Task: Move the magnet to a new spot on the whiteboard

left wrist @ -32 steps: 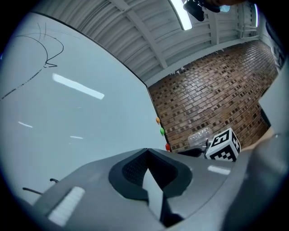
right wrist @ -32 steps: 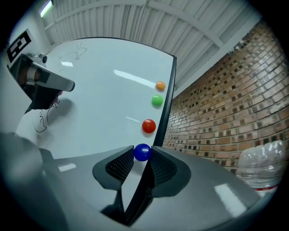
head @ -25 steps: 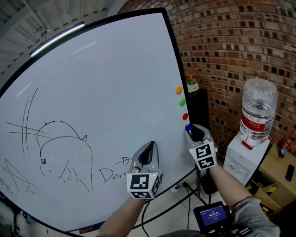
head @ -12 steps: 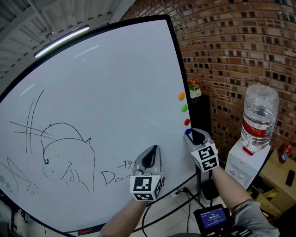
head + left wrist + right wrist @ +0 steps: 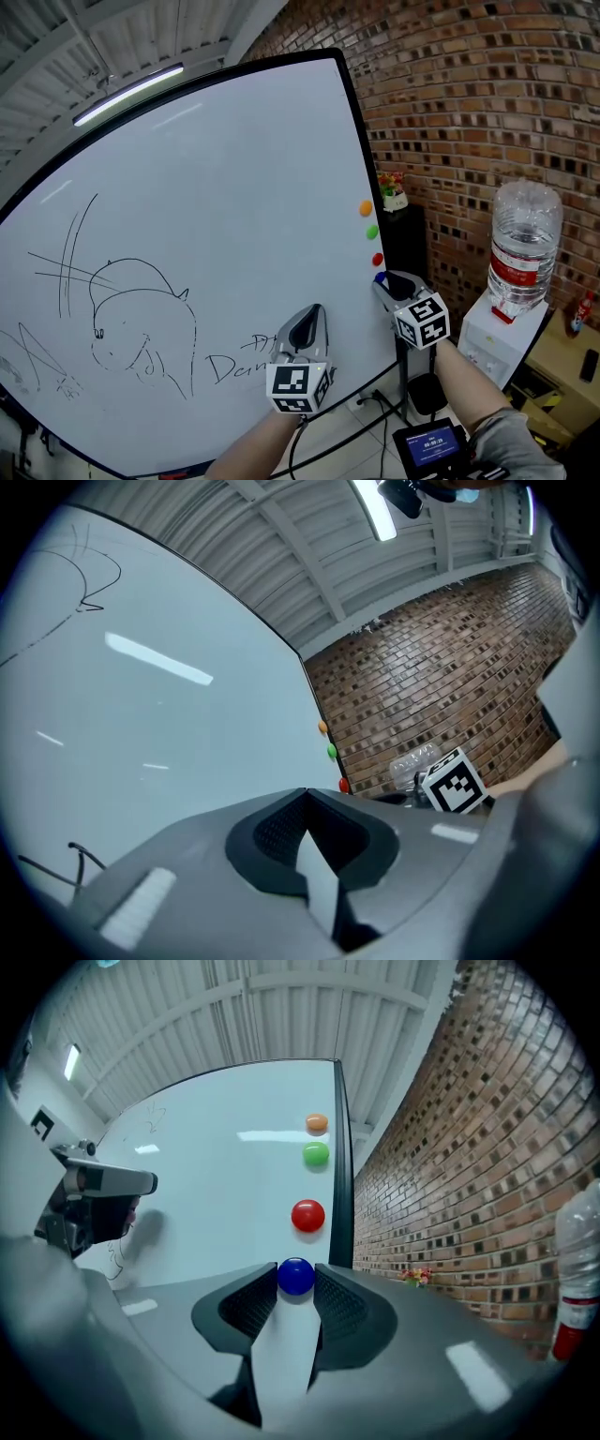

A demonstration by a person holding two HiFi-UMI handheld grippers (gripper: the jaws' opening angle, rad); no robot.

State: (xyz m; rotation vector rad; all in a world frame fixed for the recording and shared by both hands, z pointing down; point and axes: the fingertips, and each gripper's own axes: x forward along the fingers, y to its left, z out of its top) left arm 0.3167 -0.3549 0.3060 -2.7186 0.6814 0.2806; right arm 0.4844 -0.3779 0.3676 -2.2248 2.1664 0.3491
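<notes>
Right gripper (image 5: 296,1290) is clamped on the small round blue magnet (image 5: 296,1276), which sits on the white whiteboard (image 5: 206,187) at its lower right edge, bottom of the magnet column. Left gripper (image 5: 307,328) is closed, empty, at bottom centre. Suggest a firm squeeze: tilt it off rather than drag, and clear the round red magnet (image 5: 307,1215) just above.

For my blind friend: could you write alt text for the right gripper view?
The right gripper pinches a blue magnet between its jaw tips at a whiteboard. A red magnet, green magnet and orange magnet sit above it; brick wall at right.
</notes>
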